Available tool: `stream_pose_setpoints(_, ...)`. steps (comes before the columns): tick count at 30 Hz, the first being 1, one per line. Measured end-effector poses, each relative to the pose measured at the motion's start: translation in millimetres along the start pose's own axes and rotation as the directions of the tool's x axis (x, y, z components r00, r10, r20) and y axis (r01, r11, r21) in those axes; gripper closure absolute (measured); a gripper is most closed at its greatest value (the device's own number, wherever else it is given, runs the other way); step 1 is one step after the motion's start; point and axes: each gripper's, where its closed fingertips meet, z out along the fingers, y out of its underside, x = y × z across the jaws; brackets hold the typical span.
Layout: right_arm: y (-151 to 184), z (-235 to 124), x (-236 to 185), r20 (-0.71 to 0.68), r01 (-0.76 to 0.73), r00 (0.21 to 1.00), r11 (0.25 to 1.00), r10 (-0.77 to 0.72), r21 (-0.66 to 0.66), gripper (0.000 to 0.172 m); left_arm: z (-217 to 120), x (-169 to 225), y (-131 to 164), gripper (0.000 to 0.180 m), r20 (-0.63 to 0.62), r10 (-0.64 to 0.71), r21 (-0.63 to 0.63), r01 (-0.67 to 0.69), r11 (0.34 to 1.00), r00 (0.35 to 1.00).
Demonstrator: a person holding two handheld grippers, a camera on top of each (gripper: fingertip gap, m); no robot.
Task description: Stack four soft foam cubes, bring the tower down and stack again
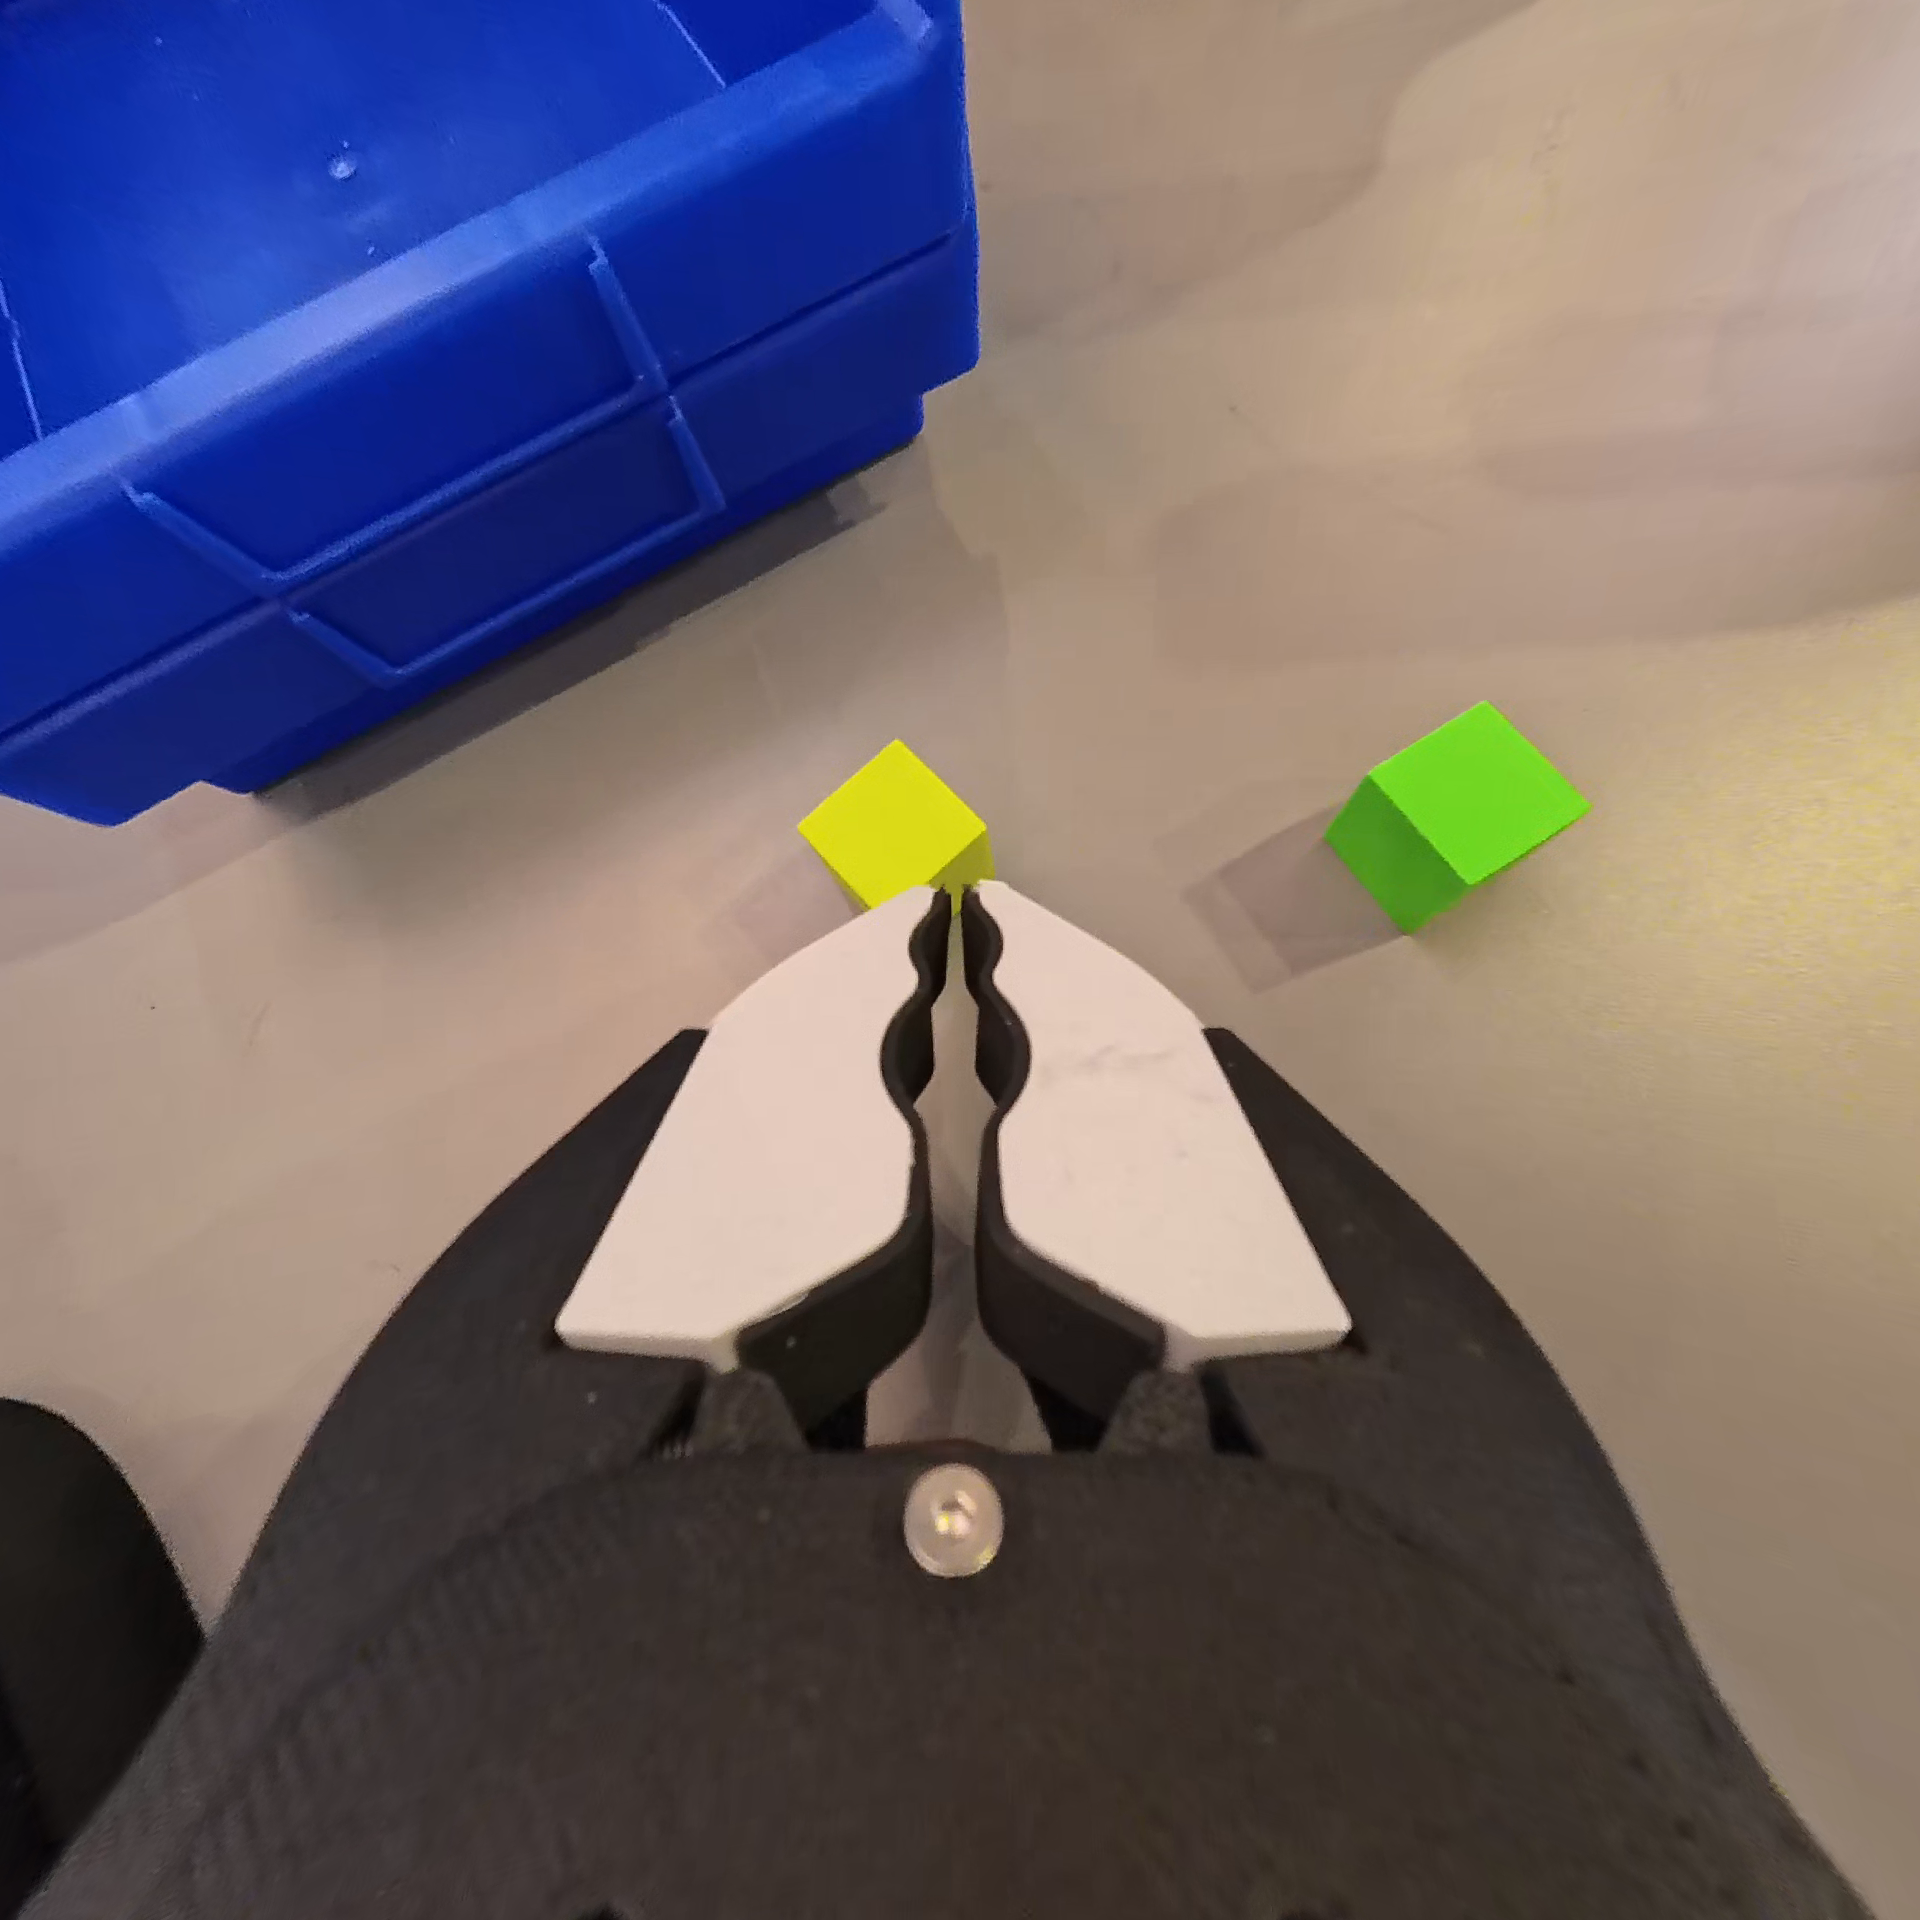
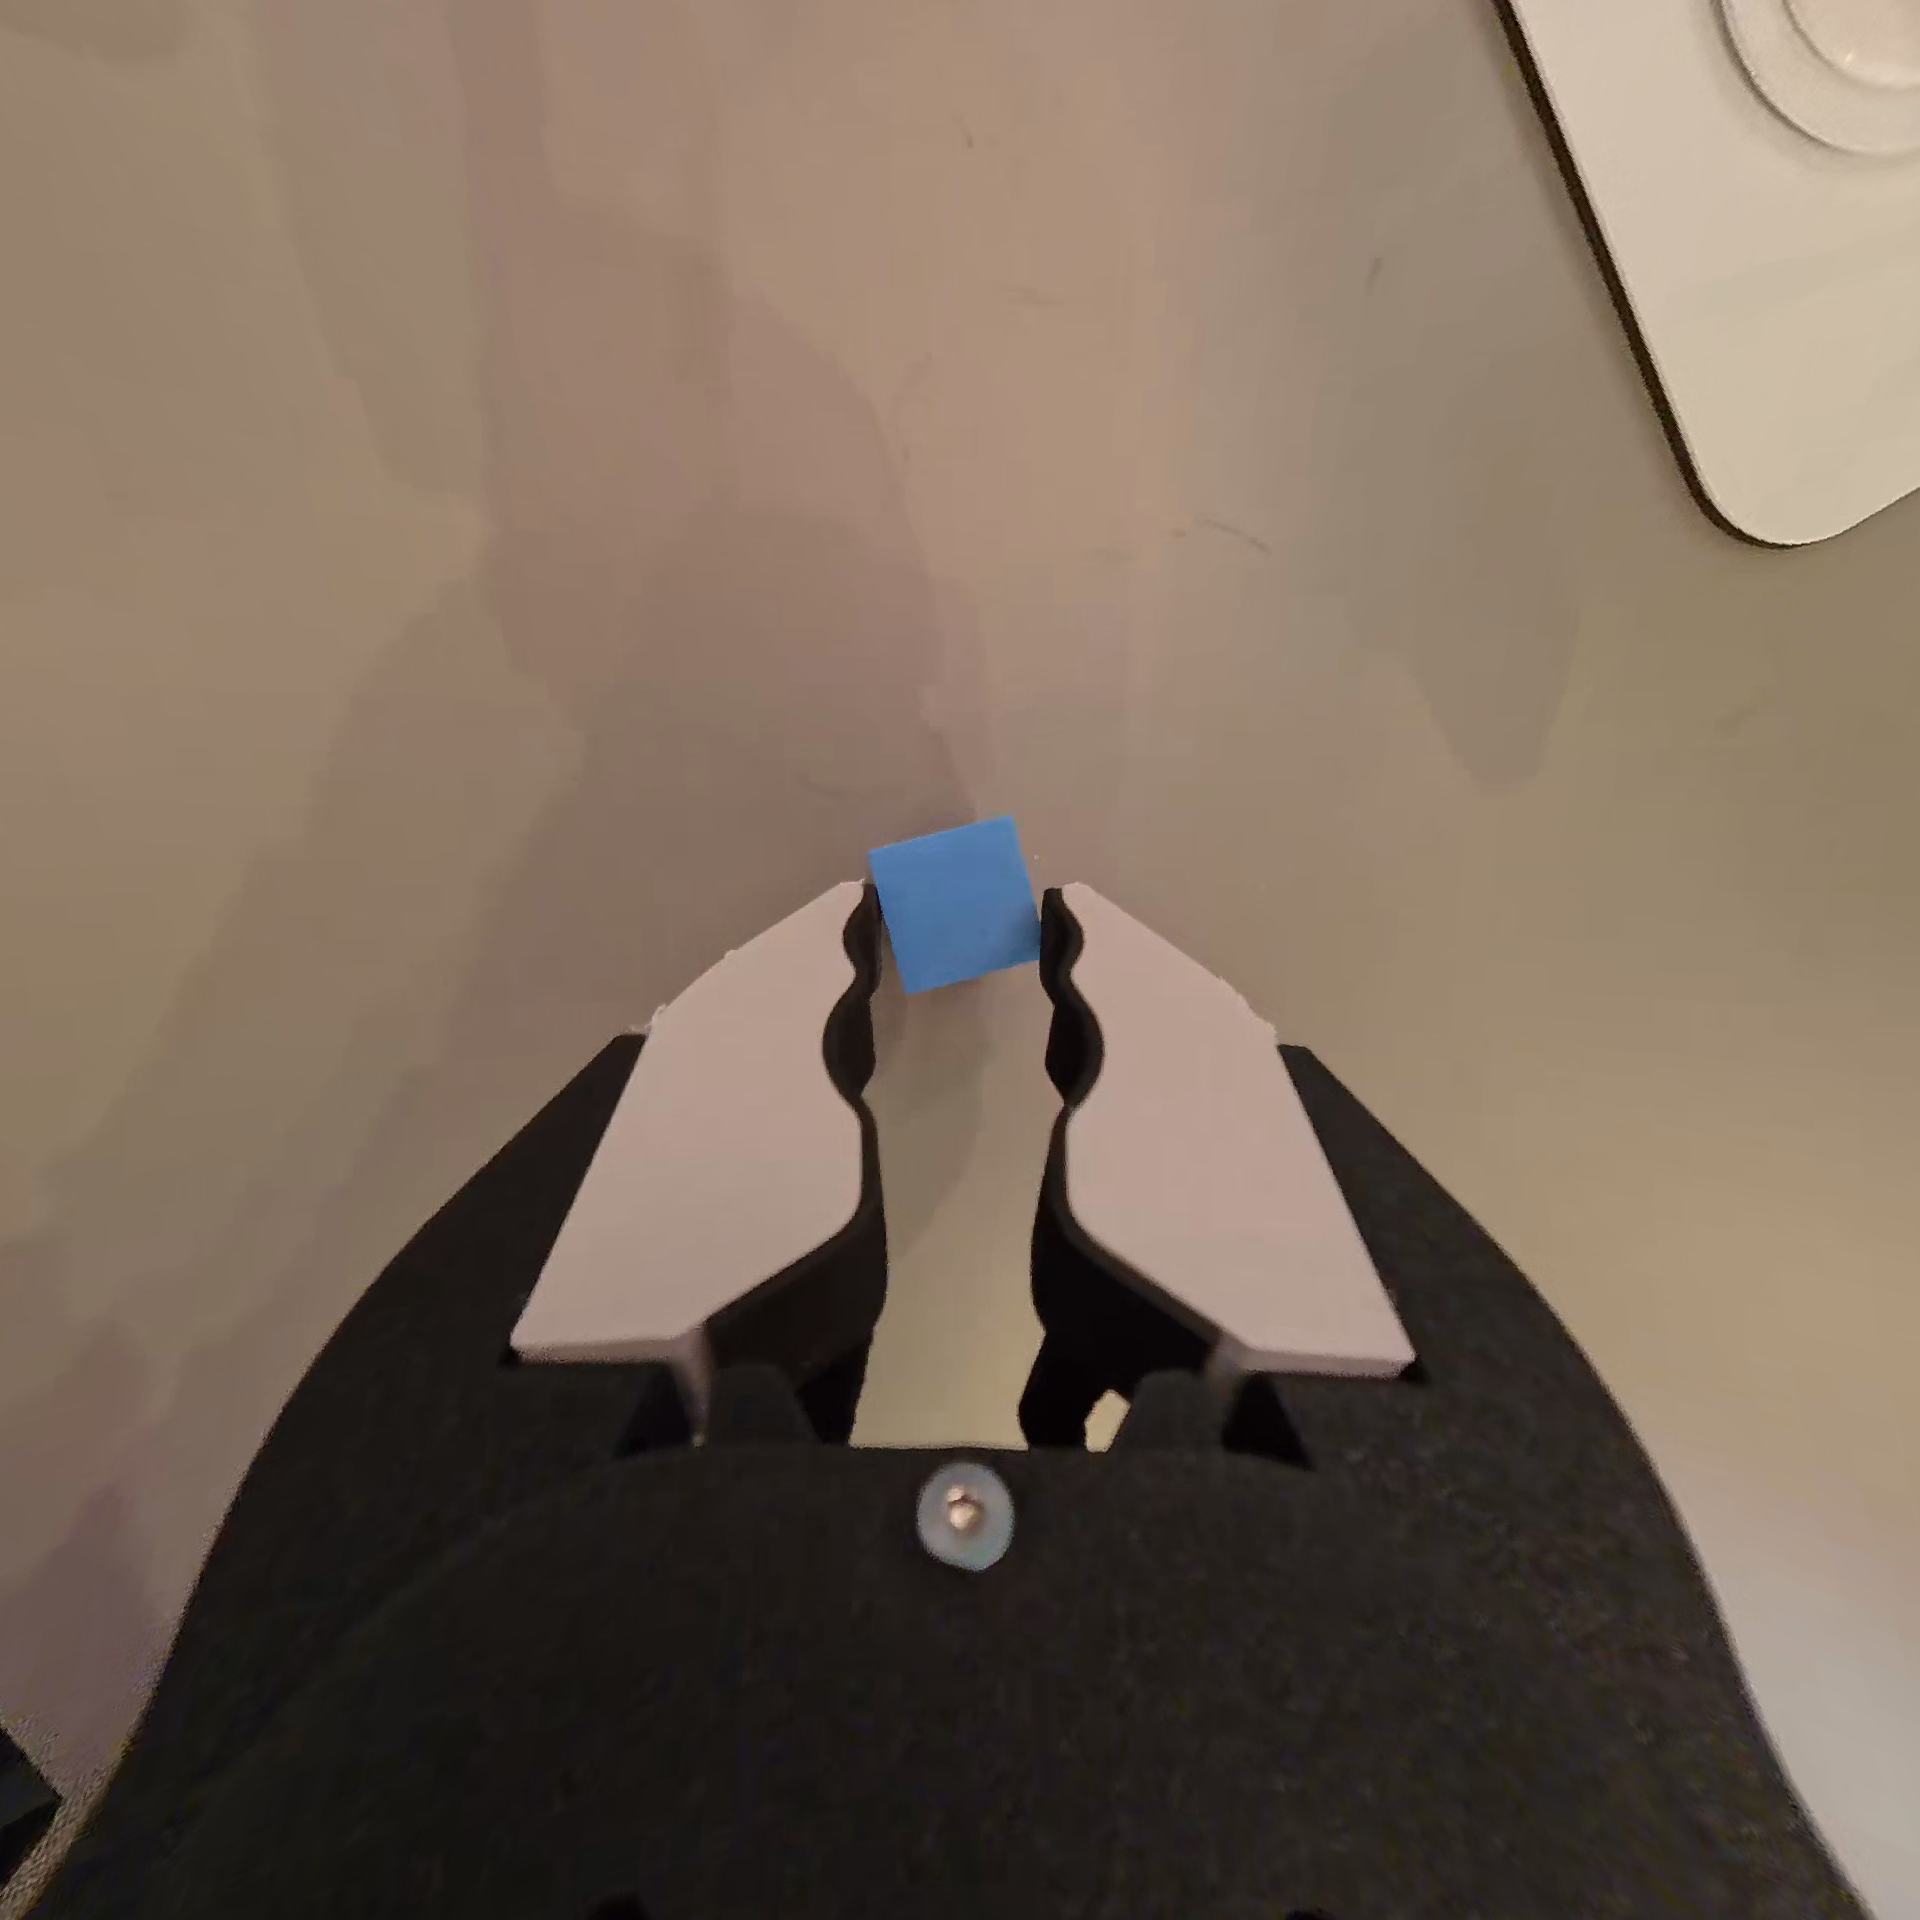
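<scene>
No tower standing anywhere in these shots, so I'd call this the early part of a stacking round; whether it's the first build or the rebuild, no way to tell from here.

Using the blue bin (image 1: pixel 468 364) as the landmark: the yellow cube (image 1: pixel 891 821) sits on the table (image 1: pixel 1351 468) just off the bin's near corner, and the green cube (image 1: pixel 1455 821) is on the same side of the bin, farther out, well apart from the yellow one. Both are lying loose, nothing on top of either.

The left gripper (image 1: pixel 957 896) has its jaws squeezed together with only a sliver between the fingertips and nothing in them. The tips sit right at the near edge of the yellow cube as seen from that camera, but I can't say whether they actually touch it or just hang above it.

The right gripper (image 2: pixel 958 914) is the one doing work: its jaws are clamped on a blue cube (image 2: pixel 956 914), one dark pad pressed against each side, cube a bit twisted in the grip. That view shows only bare table and a white board (image 2: pixel 1766 260) off in the corner, no bin, so where it is relative to the bin I can't tell.

That's three cubes. The fourth isn't visible.

My guess: blue needs setting on a base cube, then the rest stacked.
</scene>
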Motion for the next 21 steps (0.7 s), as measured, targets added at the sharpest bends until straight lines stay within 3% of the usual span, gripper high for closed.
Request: stream_pose_setpoints(21,3.0,9.5,1.9,0.031,0.007,0.999,1.000,-0.007,-0.013,0.143,2.3,1.2,0.9,0.178,-0.001,0.002,-0.006,-0.002,1.000,1.000)
